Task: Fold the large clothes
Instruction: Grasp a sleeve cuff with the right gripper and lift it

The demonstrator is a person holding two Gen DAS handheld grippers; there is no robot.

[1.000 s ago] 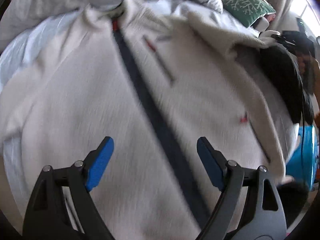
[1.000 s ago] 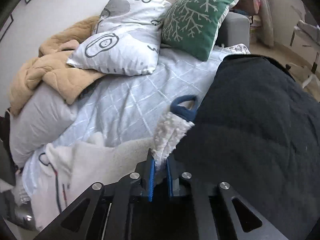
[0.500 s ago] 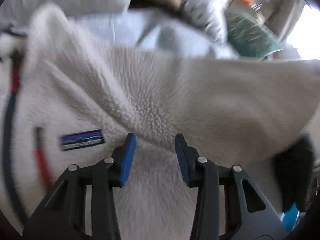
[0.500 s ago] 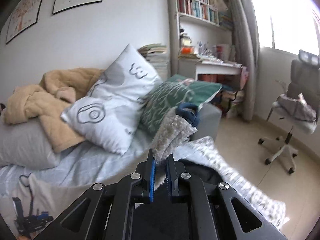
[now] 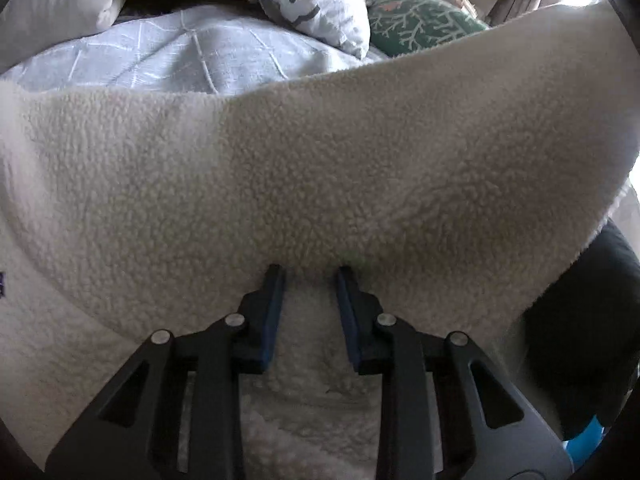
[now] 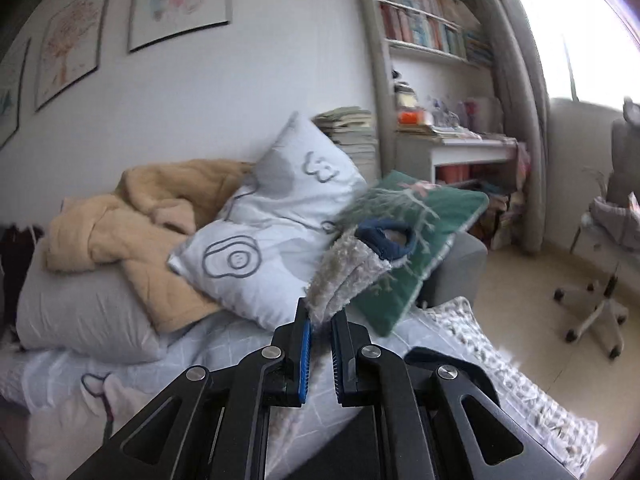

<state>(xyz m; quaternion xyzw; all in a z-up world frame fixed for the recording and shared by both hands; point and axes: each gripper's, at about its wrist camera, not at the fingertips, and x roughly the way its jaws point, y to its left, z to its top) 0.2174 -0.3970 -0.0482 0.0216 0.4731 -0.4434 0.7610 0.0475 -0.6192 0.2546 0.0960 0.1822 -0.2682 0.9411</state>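
Note:
A cream fleece jacket (image 5: 320,168) lies on the bed, and one sleeve stretches across the left wrist view, rising to the upper right. My left gripper (image 5: 310,276) is shut on a fold of that sleeve. My right gripper (image 6: 320,316) is shut on the sleeve's cuff (image 6: 348,272), which has a navy trim, and holds it raised above the bed. The jacket's collar end (image 6: 96,396) lies at the lower left of the right wrist view.
A pale blue quilt (image 5: 160,56) covers the bed. A white patterned pillow (image 6: 272,224), a green pillow (image 6: 420,232) and a tan blanket (image 6: 132,216) lie at its head. A black garment (image 5: 592,328) lies at the right. A desk chair (image 6: 600,240) stands on the floor.
My left gripper moved from the jacket's front to the sleeve and closed on a fold. My right gripper lifted the cuff higher above the bed.

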